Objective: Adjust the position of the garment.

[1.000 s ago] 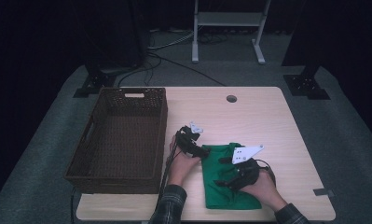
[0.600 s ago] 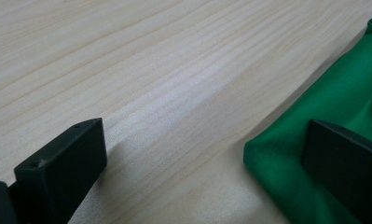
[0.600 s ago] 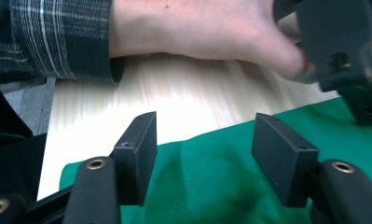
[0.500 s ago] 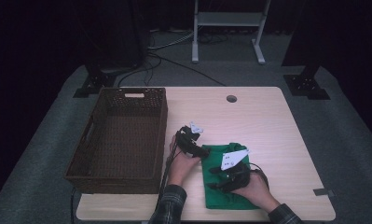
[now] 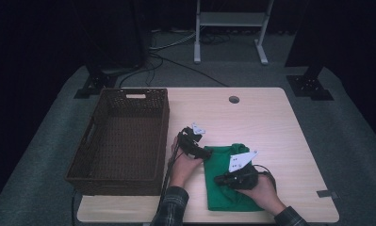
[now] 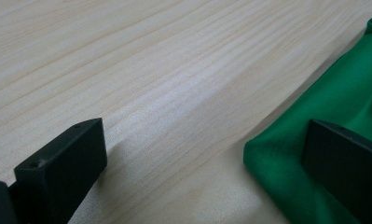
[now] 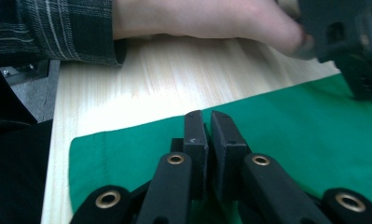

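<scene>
A green cloth [image 5: 222, 195] lies flat on the front of the wooden table [image 5: 261, 122], also seen as green cloth [image 7: 291, 121]. My right gripper [image 5: 218, 179] lies low over it and points left. Its jaws have just been closing and now stand together [image 7: 207, 116], tips pressed into the cloth's top layer a little inside its edge. My left gripper [image 5: 204, 151] rests at the cloth's upper left corner. Its jaws are wide open [image 6: 204, 135], one on bare wood, the other over the green cloth [image 6: 351, 93].
A dark wicker basket [image 5: 164, 122] stands at the left of the table, right beside the left hand [image 7: 211, 18]. A round cable hole [image 5: 233, 99] sits near the far edge. Bare wood stretches behind and to the right of the cloth.
The right hand and its gripper have slid a little to the left and toward the front edge over the cloth. The left hand has stayed put.
</scene>
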Tool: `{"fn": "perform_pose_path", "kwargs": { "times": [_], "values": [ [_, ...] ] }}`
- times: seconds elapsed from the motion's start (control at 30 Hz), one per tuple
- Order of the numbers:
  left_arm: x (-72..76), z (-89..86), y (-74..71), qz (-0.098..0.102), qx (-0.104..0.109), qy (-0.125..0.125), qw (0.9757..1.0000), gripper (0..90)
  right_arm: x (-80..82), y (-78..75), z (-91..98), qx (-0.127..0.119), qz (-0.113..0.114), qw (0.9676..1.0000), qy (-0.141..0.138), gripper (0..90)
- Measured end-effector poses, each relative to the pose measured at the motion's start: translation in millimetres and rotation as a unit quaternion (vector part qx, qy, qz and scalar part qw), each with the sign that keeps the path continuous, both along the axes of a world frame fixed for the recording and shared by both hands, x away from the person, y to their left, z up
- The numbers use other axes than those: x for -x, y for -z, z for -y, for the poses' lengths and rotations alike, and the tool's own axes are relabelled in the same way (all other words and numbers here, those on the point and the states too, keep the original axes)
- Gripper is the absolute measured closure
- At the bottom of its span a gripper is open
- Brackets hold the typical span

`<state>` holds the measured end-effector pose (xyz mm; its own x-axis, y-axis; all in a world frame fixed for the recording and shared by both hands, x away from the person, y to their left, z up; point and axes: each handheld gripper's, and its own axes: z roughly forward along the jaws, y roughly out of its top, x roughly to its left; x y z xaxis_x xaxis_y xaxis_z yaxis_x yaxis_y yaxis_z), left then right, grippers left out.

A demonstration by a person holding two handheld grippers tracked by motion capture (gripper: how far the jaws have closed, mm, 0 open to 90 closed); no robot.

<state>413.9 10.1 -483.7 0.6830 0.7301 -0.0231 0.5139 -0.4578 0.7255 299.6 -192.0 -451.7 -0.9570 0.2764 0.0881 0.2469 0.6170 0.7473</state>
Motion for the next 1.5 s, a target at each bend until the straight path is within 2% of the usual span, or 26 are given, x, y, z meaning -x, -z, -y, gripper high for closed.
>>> {"fn": "perform_pose_path", "kwargs": {
  "times": [0.63, 1.0, 1.5],
  "values": [
    [0.0, 0.1, -0.1, 0.000, -0.001, 0.000, 1.0000, 0.0, 20.1, -12.8, 53.3, -0.011, 0.015, 0.9992, 0.035, 86.3],
    [0.1, 0.2, 0.0, 0.000, -0.001, 0.000, 1.0000, 0.0, 28.9, -2.4, 81.6, 0.007, 0.005, 0.9984, 0.055, 86.1],
    [0.1, 0.2, -0.1, 0.000, -0.001, 0.000, 1.0000, 0.0, 43.4, 15.2, 90.2, 0.046, -0.008, 0.9970, 0.061, 82.4]
  ]
}}
